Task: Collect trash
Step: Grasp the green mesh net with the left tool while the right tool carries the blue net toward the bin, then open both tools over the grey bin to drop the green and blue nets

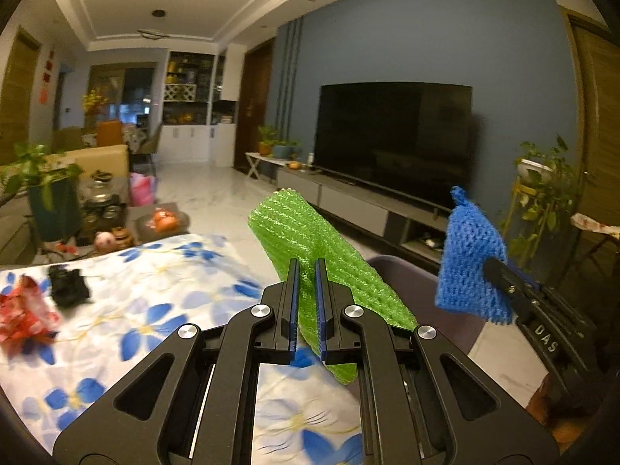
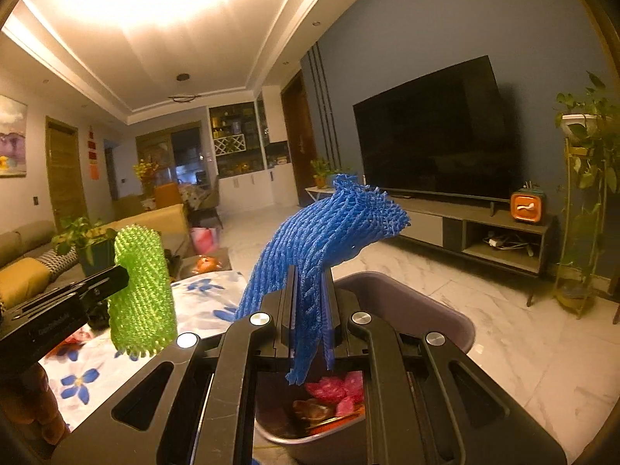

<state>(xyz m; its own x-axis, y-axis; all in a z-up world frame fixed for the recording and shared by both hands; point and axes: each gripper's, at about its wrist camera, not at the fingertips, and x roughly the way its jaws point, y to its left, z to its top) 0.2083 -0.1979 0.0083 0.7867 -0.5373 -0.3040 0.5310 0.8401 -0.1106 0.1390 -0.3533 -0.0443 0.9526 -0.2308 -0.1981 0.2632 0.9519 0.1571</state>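
My left gripper [image 1: 307, 264] is shut on a green foam net sleeve [image 1: 306, 228], held up over the edge of the table with the flowered cloth [image 1: 162, 310]. To its right, my right gripper [image 1: 491, 266] is shut on a blue foam net [image 1: 467, 267]. In the right wrist view the blue net [image 2: 333, 228] sticks up from the right gripper [image 2: 310, 272], above a grey-purple bin [image 2: 445, 312] with pink and brown scraps [image 2: 335, 389] inside. The green net [image 2: 141, 290] and left gripper [image 2: 123, 272] are at the left. A red wrapper [image 1: 23, 314] and a black crumpled scrap [image 1: 68, 286] lie on the cloth.
The bin [image 1: 407, 279] stands on the floor just past the table's edge. Beyond it are a television [image 1: 391, 135] on a low stand [image 1: 356, 209] and a plant stand [image 2: 581, 209]. A potted plant [image 1: 46, 190], jars and fruit crowd the table's far left end.
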